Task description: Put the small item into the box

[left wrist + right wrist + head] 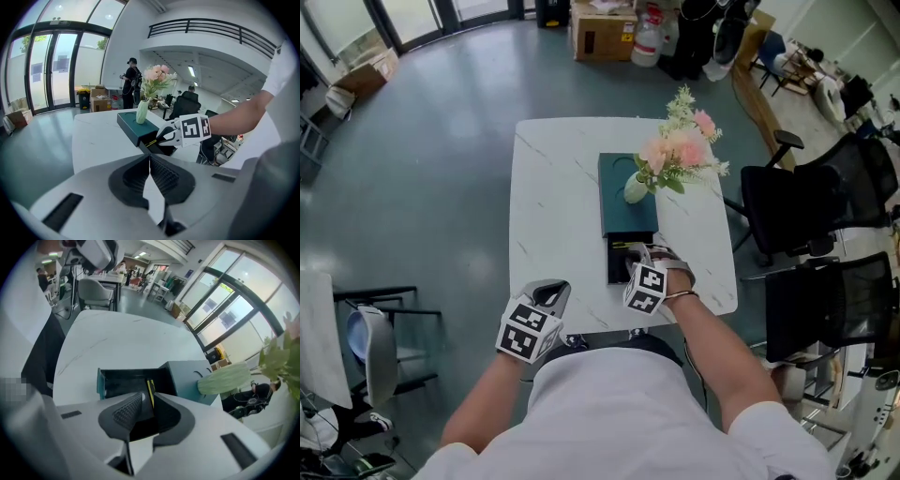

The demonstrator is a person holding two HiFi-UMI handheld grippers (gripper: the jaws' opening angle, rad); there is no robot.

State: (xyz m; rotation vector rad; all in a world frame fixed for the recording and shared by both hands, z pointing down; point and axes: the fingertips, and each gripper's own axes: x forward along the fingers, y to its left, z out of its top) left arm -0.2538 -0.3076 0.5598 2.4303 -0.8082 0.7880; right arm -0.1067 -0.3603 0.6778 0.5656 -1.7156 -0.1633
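Observation:
A dark teal box lies on the white table, and its black drawer is pulled out toward me. A small yellow-and-black item lies in the drawer, just past my right gripper's tips. The right gripper hangs over the drawer with its jaws apart, and the pads press on nothing. In the left gripper view the same item shows at the drawer's edge beside the right gripper. My left gripper rests shut and empty at the table's near edge, left of the box.
A pale green vase of pink flowers stands on the box lid, close behind the drawer. Black office chairs crowd the table's right side. A grey chair stands at the lower left. Cardboard boxes sit far behind.

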